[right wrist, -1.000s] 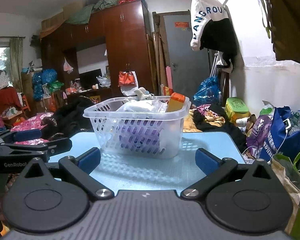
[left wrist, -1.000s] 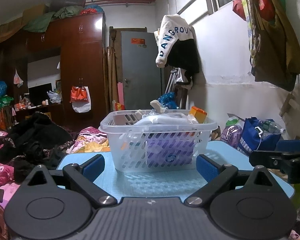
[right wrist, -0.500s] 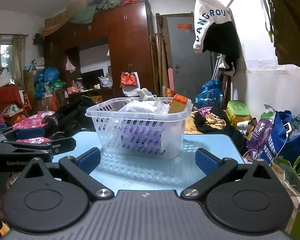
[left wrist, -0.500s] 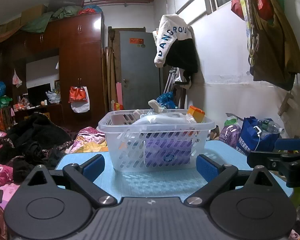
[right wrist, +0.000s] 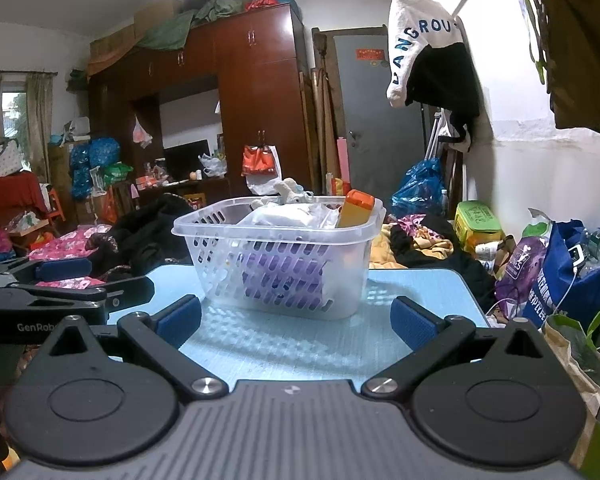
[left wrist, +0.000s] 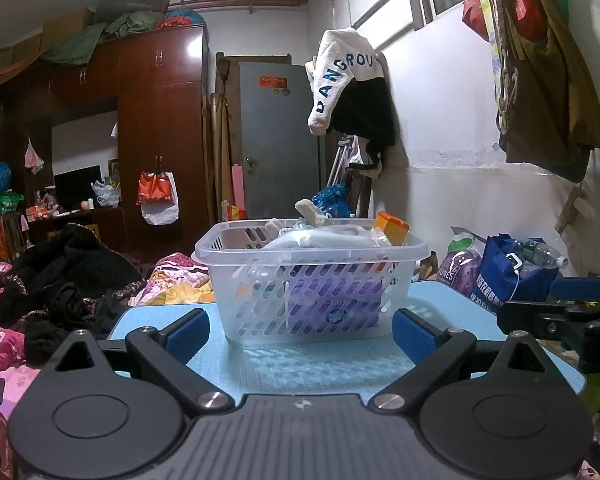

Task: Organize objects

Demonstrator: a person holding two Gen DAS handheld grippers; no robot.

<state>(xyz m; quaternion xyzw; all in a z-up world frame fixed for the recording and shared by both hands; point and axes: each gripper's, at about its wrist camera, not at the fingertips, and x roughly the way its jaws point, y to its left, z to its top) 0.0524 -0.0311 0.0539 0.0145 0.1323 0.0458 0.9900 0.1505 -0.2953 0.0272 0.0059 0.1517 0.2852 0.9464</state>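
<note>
Clear plastic basket [left wrist: 312, 280] sits on the light-blue surface [left wrist: 320, 364], roughly centre, w/ a white bag [left wrist: 320, 238], an orange-capped yellow bottle [left wrist: 390, 226] at its right corner and a purple pack [left wrist: 336, 304] showing thru the slots. Left hand-held gripper [left wrist: 300, 330] is low at the near edge, jaws spread wide, holding nothing, basket just ahead between the blue pads. Right hand-held gripper [right wrist: 296, 318] likewise wide apart & empty, pointing at the basket from the right. Each hand-held gripper shows at the edge of the other's view.
</note>
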